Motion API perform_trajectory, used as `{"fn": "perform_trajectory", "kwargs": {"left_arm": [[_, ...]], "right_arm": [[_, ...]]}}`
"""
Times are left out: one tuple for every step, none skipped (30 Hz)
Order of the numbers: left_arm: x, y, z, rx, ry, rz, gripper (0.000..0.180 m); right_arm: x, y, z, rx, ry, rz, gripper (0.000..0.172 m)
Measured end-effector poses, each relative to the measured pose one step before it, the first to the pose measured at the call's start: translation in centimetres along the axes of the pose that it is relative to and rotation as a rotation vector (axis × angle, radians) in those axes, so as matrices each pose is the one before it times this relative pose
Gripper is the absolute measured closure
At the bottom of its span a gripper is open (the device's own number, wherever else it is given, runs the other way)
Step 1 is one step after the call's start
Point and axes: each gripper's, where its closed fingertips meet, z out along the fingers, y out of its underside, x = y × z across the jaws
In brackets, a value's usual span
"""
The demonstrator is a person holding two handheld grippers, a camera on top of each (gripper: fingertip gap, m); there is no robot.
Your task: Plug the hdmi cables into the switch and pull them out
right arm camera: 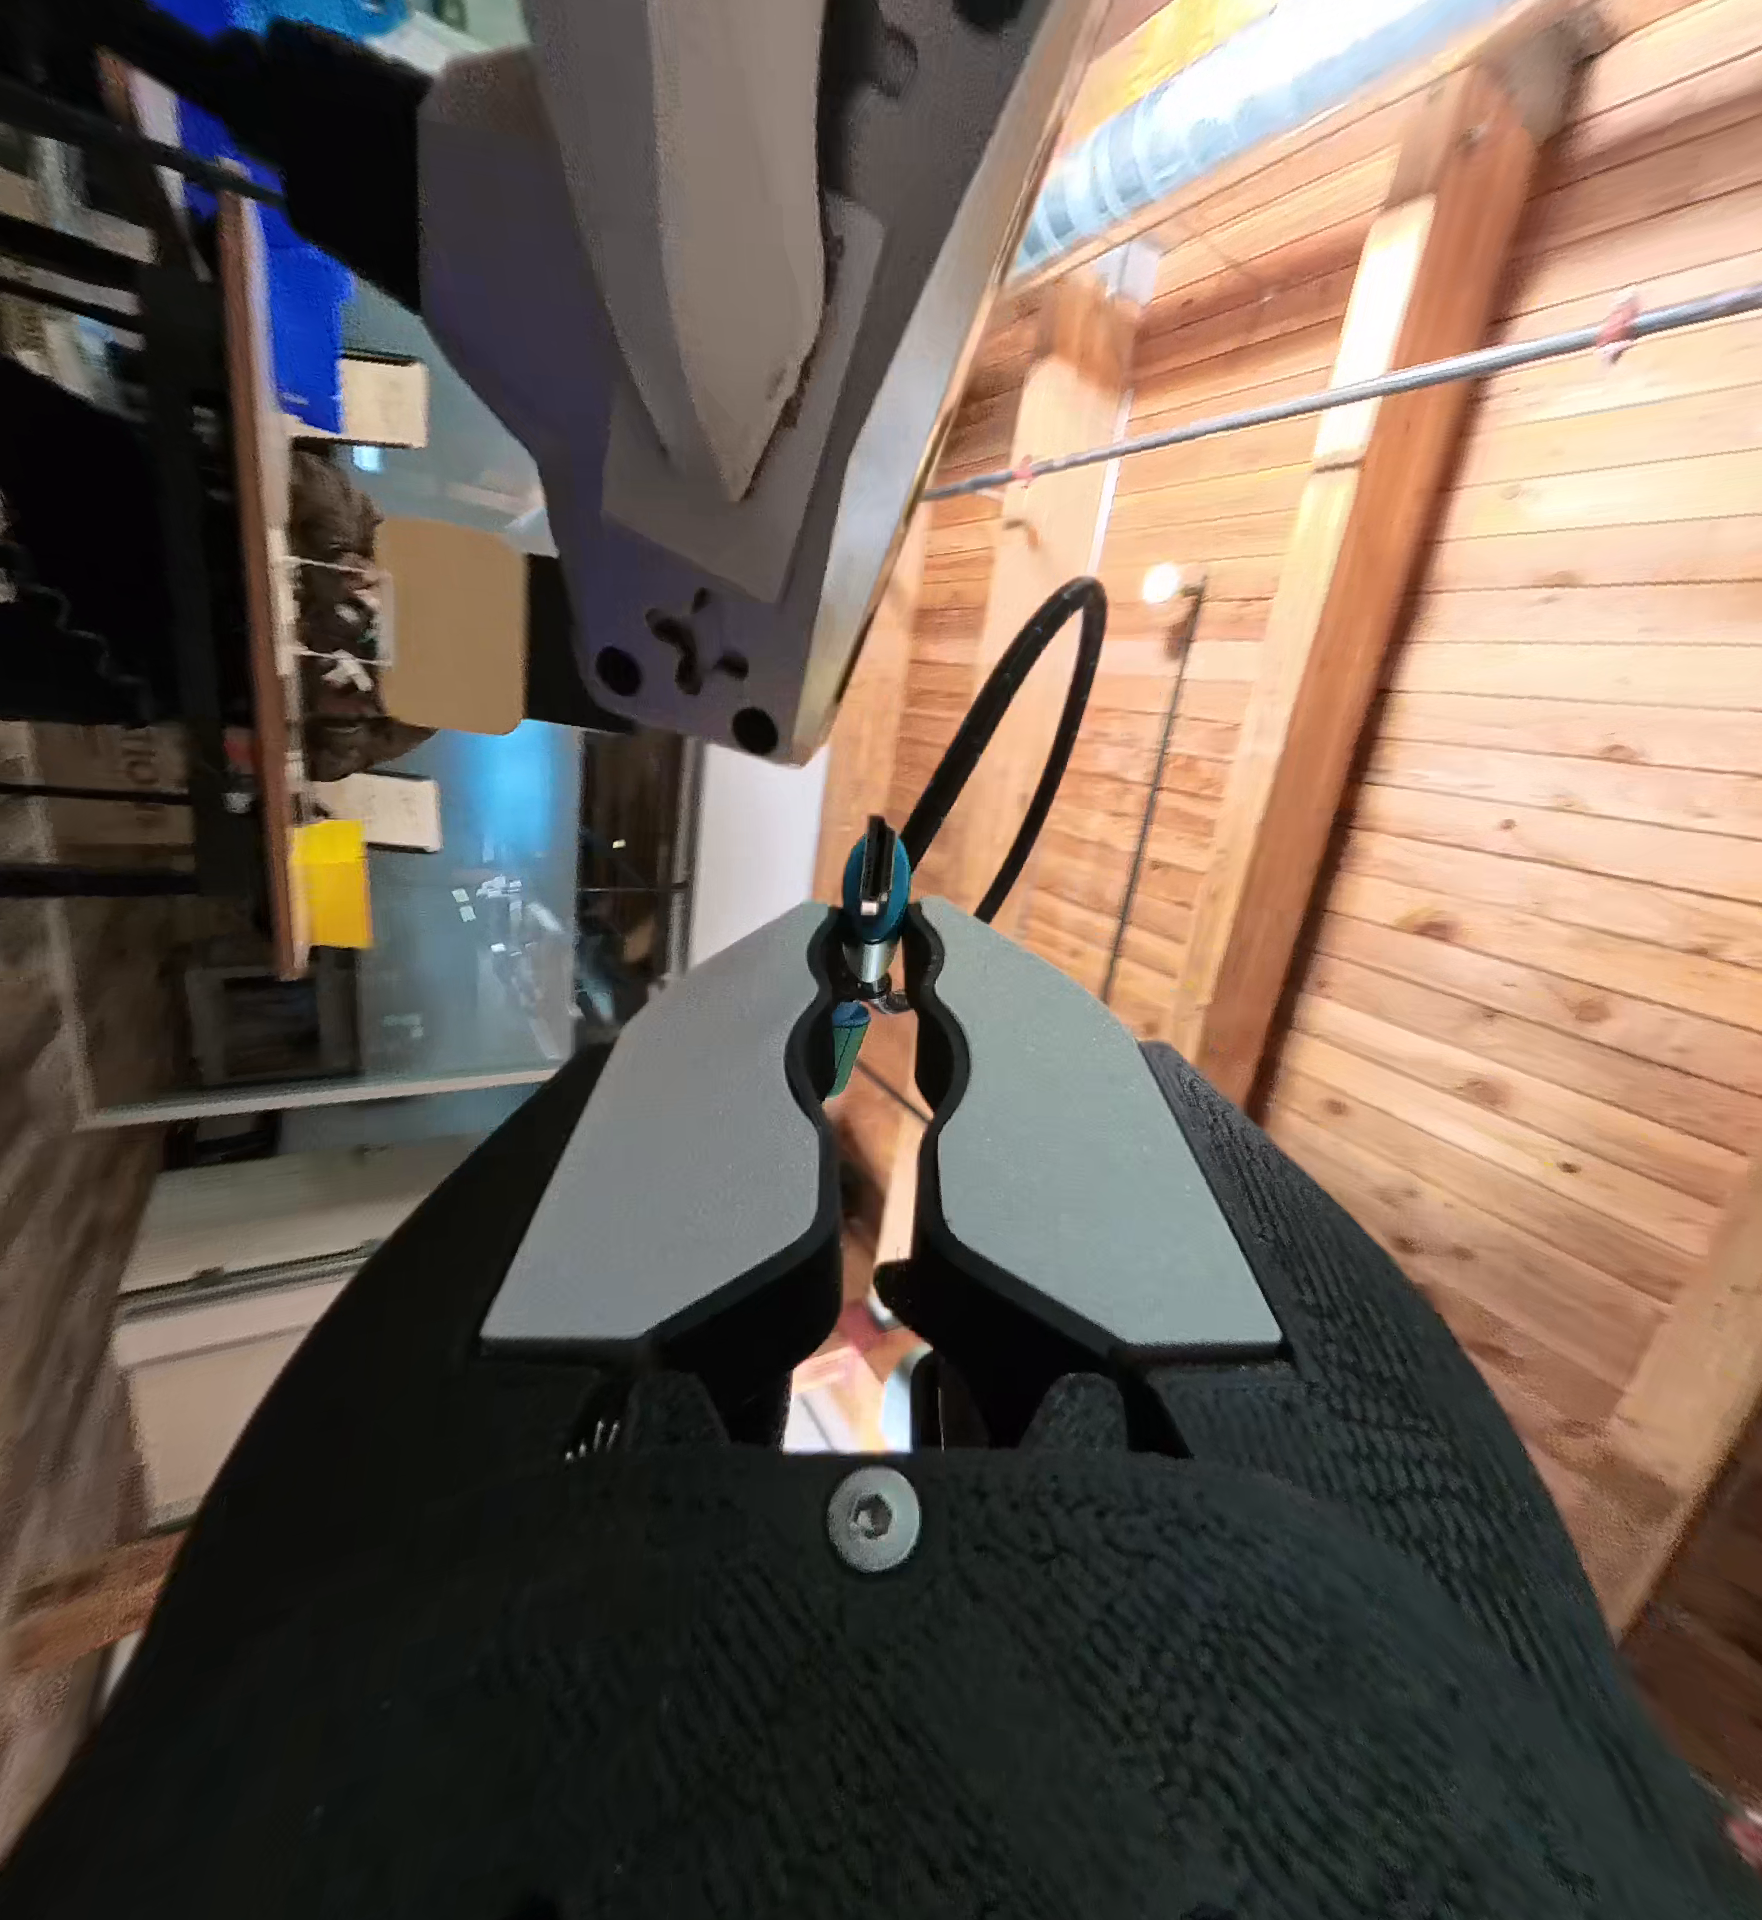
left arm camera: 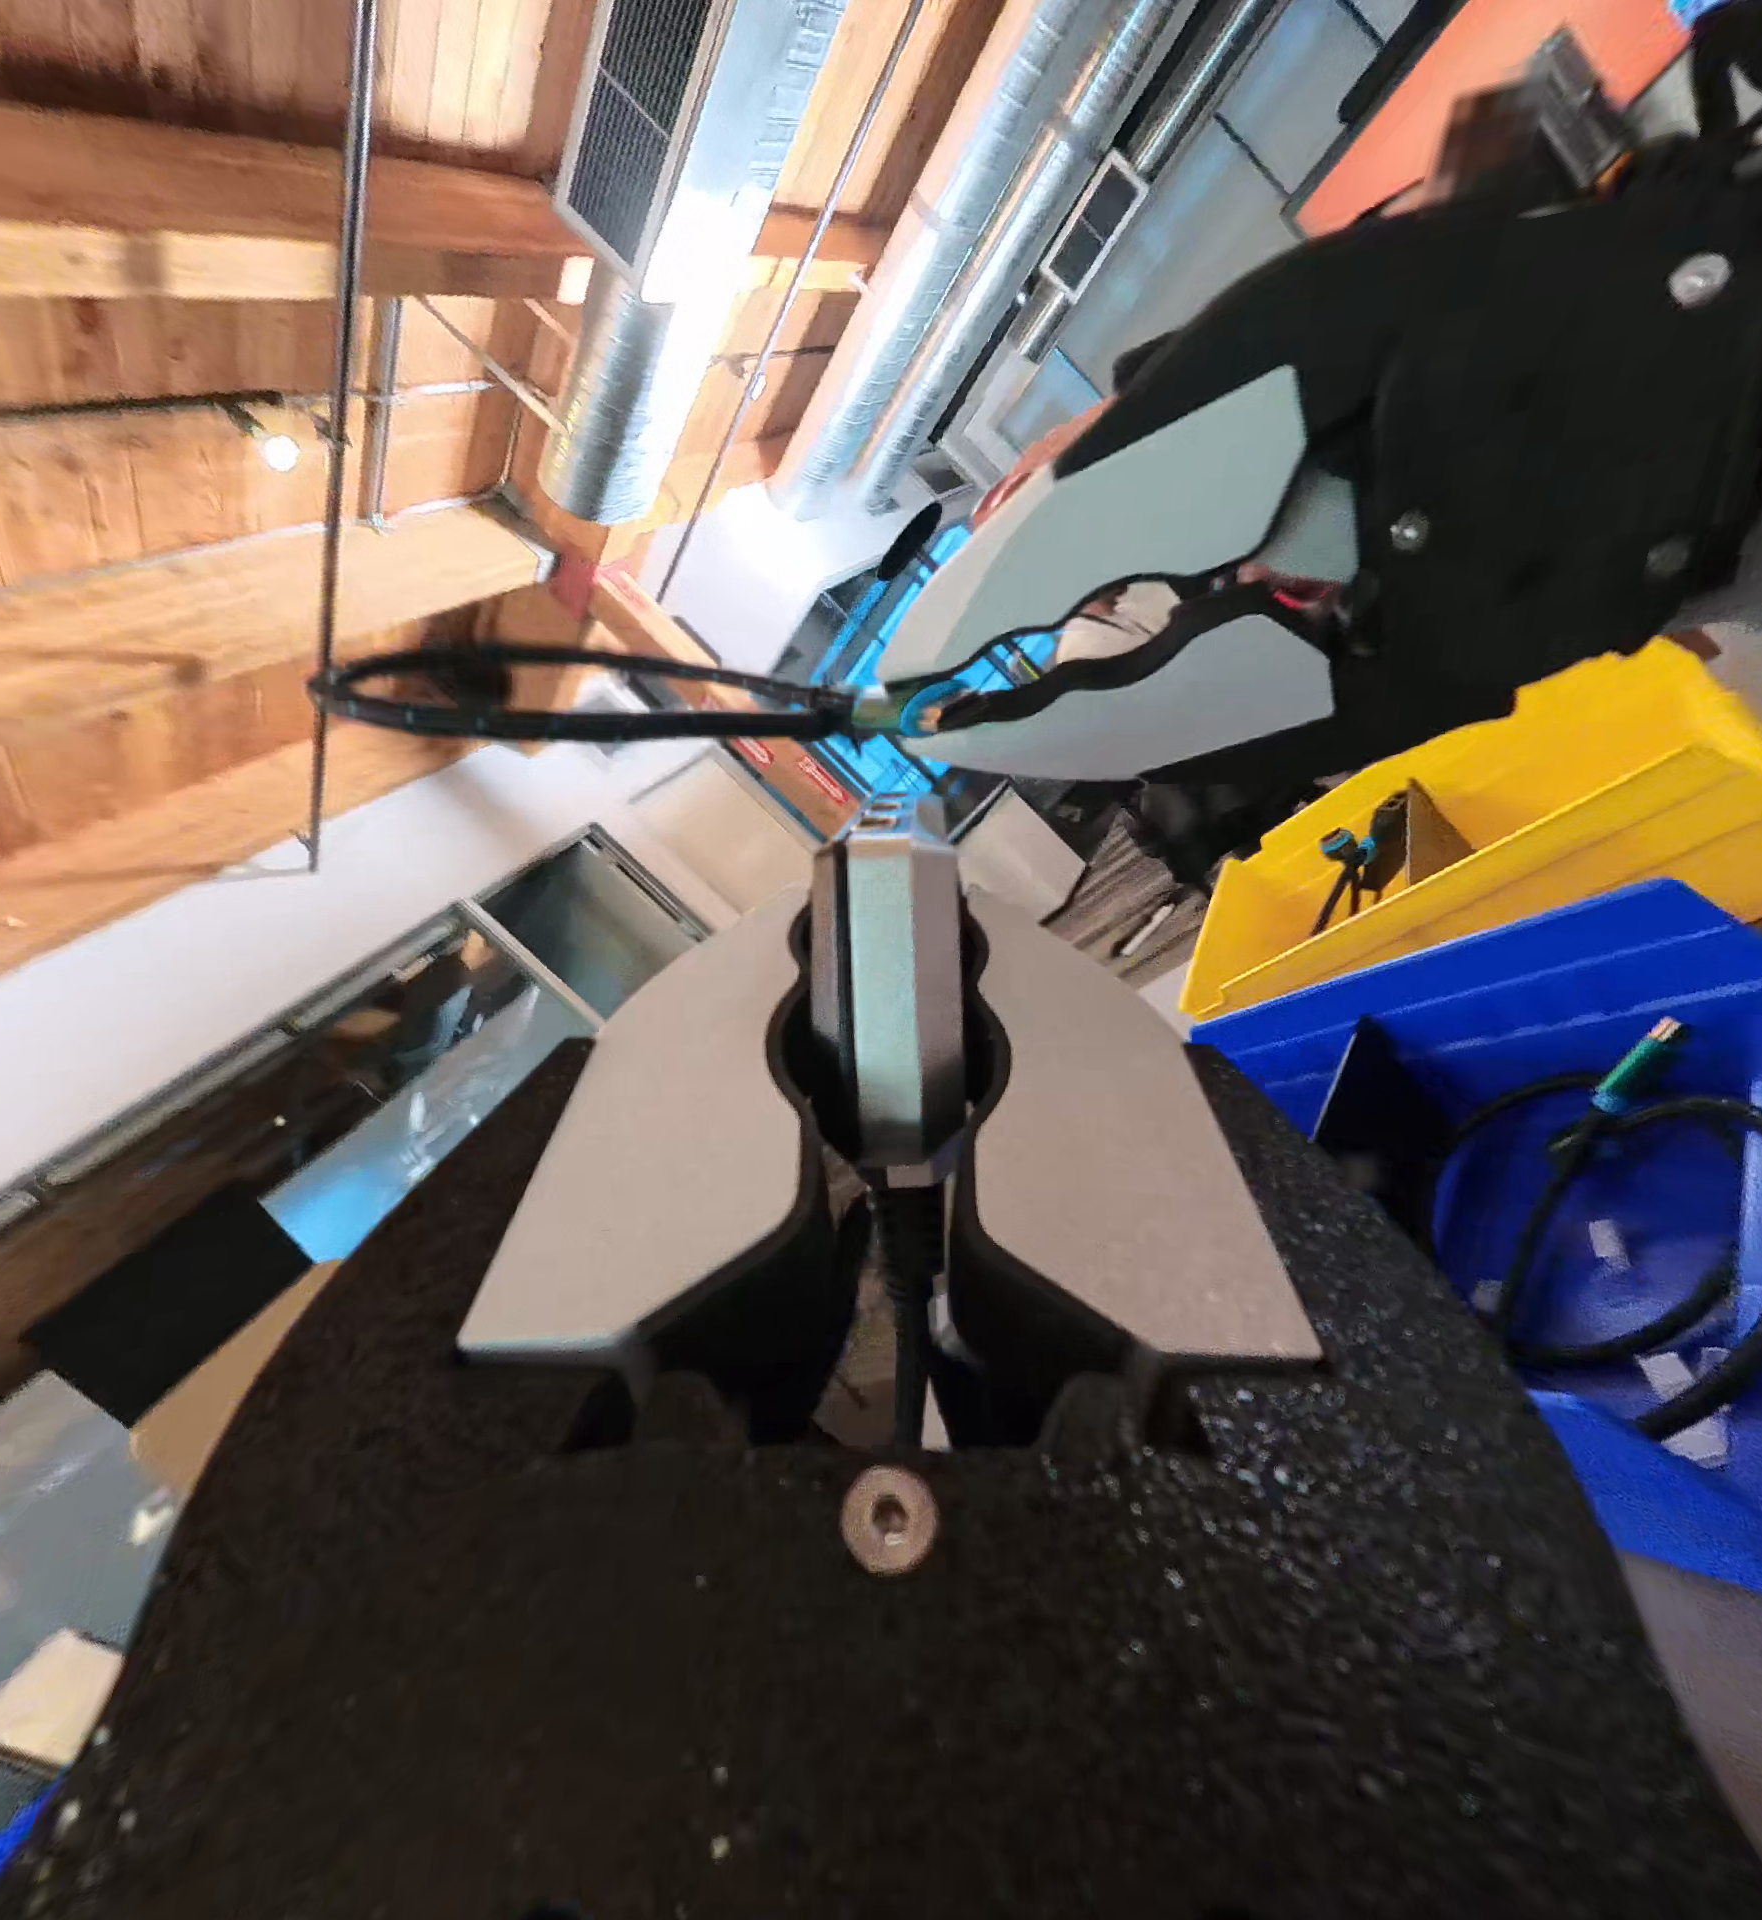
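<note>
- Left gripper (left arm camera: 882,935): jaws pinch a grey slab-shaped hub (left arm camera: 887,997) set on edge between the pads; both pads press its dark sides. A black lead runs from the hub's rear end back between the fingers.
- Hub, far end: two small ports face away from the camera, just under the right gripper's tips.
- Right gripper (right arm camera: 872,930): jaws nearly together, clamped on a plug (right arm camera: 872,883) with a blue collar and a metal barrel; the black plug tip sticks out past the fingertips.
- Cable (right arm camera: 1022,717): black, arcs away from the plug in a loop against the wooden ceiling (right arm camera: 1479,831).
- Left wrist view: the right gripper (left arm camera: 918,712) comes in from the right, plug held just above the hub's ports, apart from them.
- Blue bin (left arm camera: 1542,997): at right, holds a coiled black cable with a green-collared plug.
- Yellow bin (left arm camera: 1479,831): beyond the blue bin, holds blue-collared plugs.
- Ducts (left arm camera: 970,239): silver, along the ceiling.
</note>
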Motion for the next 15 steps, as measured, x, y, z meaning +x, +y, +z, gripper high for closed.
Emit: {"fn": "perform_trajectory", "kwargs": {"left_arm": [[0.344, -0.22, -0.067, 0.0152, 0.0035, 0.0207, 0.158], [0.296, -0.105, -0.091, 0.0126, 0.0027, 0.0148, 0.158], [0.141, 0.05, -0.1, 0.0058, -0.0029, 0.0092, 0.158], [0.013, 0.164, -0.103, 0.0028, -0.0058, 0.0035, 0.158], [-0.117, 0.216, -0.077, 0.0004, -0.0067, -0.0058, 0.158], [-0.186, 0.26, -0.059, -0.0033, -0.0047, -0.0158, 0.158], [-0.236, 0.284, -0.05, -0.0071, -0.0055, -0.0175, 0.158], [-0.313, 0.251, -0.045, -0.0099, -0.0159, 0.0005, 0.159], [-0.28, 0.283, 0.002, -0.017, -0.0207, 0.0159, 0.158], [-0.227, 0.245, 0.039, -0.02, -0.0203, 0.02, 0.158], [-0.075, 0.084, 0.055, -0.0104, -0.0106, 0.0152, 0.158], [0.063, -0.081, 0.036, 0.0015, 0.0026, -0.0012, 0.158], [0.125, -0.094, 0.03, 0.0034, 0.0139, -0.0191, 0.158], [0.089, 0.002, 0.001, 0.0019, 0.0159, -0.0228, 0.158], [0.01, 0.109, -0.057, -0.0006, 0.0155, -0.0207, 0.158]], "right_arm": [[-0.104, 0.05, -0.041, 0.0012, -0.0238, 0.0275, 0.162], [0.03, -0.034, -0.082, 0.0061, -0.0135, 0.028, 0.162], [0.093, -0.073, -0.115, 0.0061, -0.0083, 0.0205, 0.162], [0.028, -0.114, -0.118, 0.0049, -0.009, 0.0116, 0.162], [0.034, -0.146, -0.104, 0.0036, -0.005, 0.0082, 0.162], [0.087, -0.176, -0.096, 0.0031, 0.0017, 0.0069, 0.162], [0.081, -0.207, -0.067, 0.0032, 0.0035, 0.0023, 0.162], [0.068, -0.233, -0.053, 0.0033, 0.0028, -0.0005, 0.162], [0.026, -0.259, -0.023, 0.0042, 0.0008, -0.0007, 0.162], [-0.023, -0.27, 0.013, 0.0045, -0.0007, 0.0015, 0.162], [-0.068, -0.266, 0.026, 0.0052, -0.0015, 0.0038, 0.162], [-0.128, -0.241, 0.051, 0.0057, -0.0026, 0.0048, 0.162], [-0.171, -0.198, 0.065, 0.0064, -0.003, 0.0034, 0.162], [-0.208, -0.058, 0.089, 0.0035, -0.0035, 0.0037, 0.162], [-0.283, 0.12, 0.074, -0.0018, -0.0097, 0.0078, 0.162]]}}
